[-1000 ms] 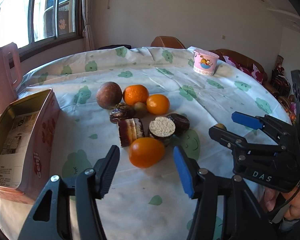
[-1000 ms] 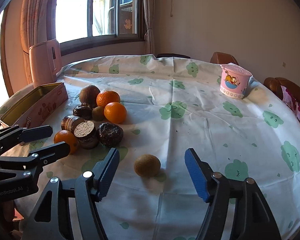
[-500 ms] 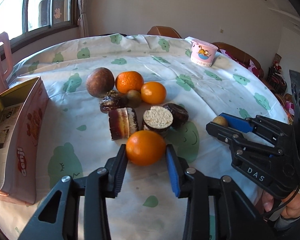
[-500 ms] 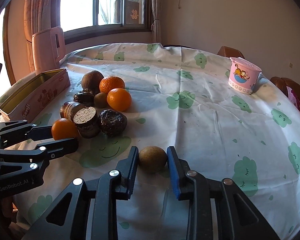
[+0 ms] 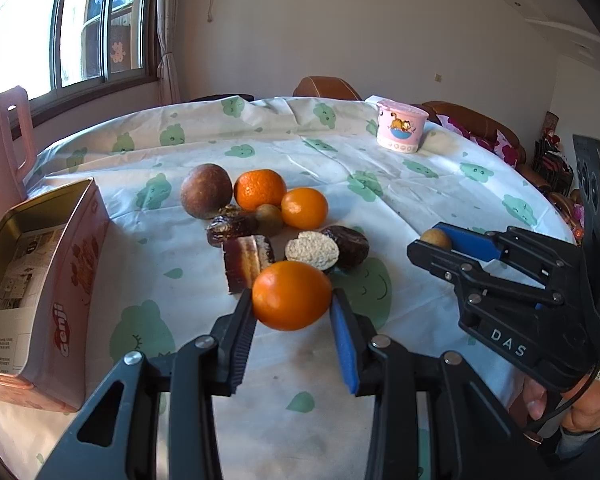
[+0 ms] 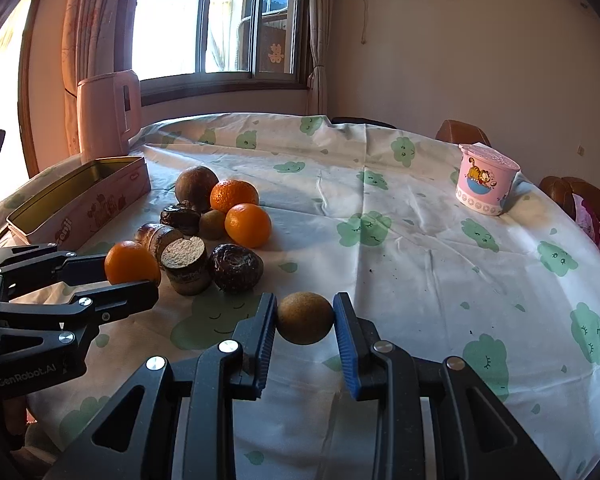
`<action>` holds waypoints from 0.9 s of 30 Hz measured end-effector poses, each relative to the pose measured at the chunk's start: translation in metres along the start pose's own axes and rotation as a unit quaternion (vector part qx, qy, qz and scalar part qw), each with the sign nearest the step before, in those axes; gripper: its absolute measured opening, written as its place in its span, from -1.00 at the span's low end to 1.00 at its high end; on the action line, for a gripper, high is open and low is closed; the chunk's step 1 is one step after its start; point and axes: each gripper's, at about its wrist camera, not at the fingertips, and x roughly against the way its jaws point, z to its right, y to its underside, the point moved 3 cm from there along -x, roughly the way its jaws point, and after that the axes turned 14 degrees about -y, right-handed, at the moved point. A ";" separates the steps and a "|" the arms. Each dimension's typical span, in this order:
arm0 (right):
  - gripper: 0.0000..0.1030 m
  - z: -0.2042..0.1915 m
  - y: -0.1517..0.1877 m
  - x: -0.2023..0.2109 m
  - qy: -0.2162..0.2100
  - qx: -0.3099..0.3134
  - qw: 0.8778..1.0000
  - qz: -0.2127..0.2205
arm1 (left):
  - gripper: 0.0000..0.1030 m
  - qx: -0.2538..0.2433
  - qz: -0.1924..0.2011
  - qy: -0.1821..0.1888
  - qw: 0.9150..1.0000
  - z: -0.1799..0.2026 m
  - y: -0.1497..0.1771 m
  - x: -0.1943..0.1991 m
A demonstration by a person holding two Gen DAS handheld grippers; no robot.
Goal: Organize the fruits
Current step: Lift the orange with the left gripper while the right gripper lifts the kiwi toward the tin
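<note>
Left wrist view: left gripper [image 5: 292, 316] is clamped on an orange [image 5: 291, 295], both pads pressed to its sides, toward the near edge of the table [image 5: 380, 192]. Right wrist view: right gripper [image 6: 305, 322] is clamped on a small brown fruit [image 6: 305, 323], also toward the near edge. Remaining fruit pile [image 6: 216, 224] lies further in, left of centre. Open tin box [image 5: 40, 288] stands at the left edge. Pink cup [image 6: 485, 178] stands near the far right edge, well apart from the pile.
</note>
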 end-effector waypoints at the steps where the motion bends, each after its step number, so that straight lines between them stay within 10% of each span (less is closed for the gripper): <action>1: -0.40 0.000 0.000 0.000 0.000 0.000 1.000 0.002 | -0.25 0.000 0.003 -0.001 1.000 0.000 0.000 0.001; 27: -0.40 -0.003 -0.001 0.012 0.008 0.013 0.999 0.050 | -0.25 0.002 0.067 -0.017 0.998 -0.001 -0.001 0.022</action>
